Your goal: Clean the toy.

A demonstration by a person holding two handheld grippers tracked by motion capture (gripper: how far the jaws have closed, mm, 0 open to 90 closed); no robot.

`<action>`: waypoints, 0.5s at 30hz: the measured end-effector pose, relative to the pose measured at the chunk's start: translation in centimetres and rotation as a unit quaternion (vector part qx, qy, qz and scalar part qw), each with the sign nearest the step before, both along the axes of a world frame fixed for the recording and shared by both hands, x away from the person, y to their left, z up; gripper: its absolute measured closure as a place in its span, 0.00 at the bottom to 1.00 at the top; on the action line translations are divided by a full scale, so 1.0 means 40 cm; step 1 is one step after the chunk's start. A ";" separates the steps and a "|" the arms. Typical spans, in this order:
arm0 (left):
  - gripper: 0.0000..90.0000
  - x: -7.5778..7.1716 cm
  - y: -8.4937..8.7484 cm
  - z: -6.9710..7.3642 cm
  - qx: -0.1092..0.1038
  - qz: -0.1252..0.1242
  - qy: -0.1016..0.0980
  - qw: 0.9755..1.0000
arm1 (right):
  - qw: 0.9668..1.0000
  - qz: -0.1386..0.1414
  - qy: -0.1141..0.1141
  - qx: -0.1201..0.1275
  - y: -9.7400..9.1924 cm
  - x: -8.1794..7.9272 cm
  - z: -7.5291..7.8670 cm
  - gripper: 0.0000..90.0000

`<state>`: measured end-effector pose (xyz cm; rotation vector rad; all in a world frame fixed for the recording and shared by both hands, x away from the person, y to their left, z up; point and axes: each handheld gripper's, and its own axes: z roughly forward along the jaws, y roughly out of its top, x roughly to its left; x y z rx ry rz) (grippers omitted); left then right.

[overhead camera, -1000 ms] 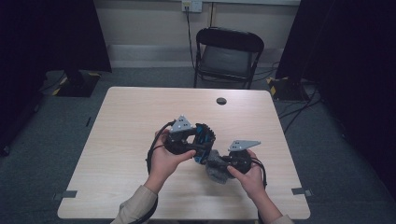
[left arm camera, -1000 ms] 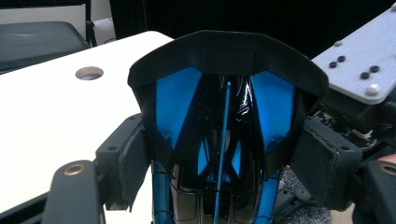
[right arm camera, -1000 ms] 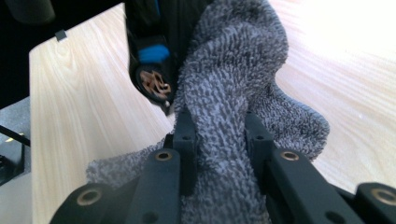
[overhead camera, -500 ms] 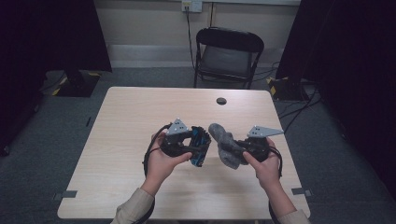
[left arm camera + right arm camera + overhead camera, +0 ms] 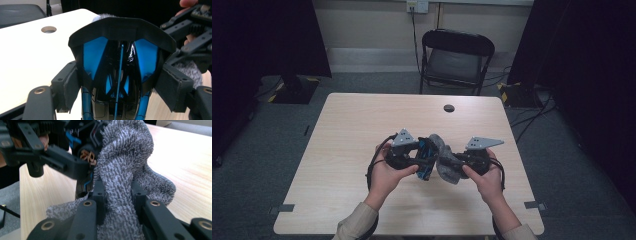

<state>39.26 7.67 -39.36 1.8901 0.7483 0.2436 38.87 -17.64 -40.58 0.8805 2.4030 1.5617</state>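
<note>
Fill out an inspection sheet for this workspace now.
Surface: pale wood table, with a round hole near its far edge.
Job's things: blue-and-black glossy object; grey cloth against it.
Clutter: nothing seen.
Grippers: left gripper clamps the object; right gripper shut on the cloth.
Cables: black cable loops from the left gripper; more on the floor.
Surroundings: folding chair, dark curtains, grey carpet.

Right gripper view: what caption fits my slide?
Right tongs pinch a grey cloth against the blue-and-black object held by the left tongs.
</note>
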 end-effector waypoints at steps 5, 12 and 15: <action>0.28 0.001 -0.001 0.002 -0.003 0.000 -0.002 1.000 | 1.000 0.009 0.004 -0.008 0.009 -0.004 -0.014 0.81; 0.28 0.001 0.001 0.014 -0.007 0.002 -0.004 1.000 | 0.999 0.019 0.013 -0.028 0.025 -0.010 -0.039 0.81; 0.28 0.000 0.002 0.018 -0.009 0.002 -0.006 1.000 | 0.999 0.022 0.015 -0.035 0.033 -0.014 -0.050 0.81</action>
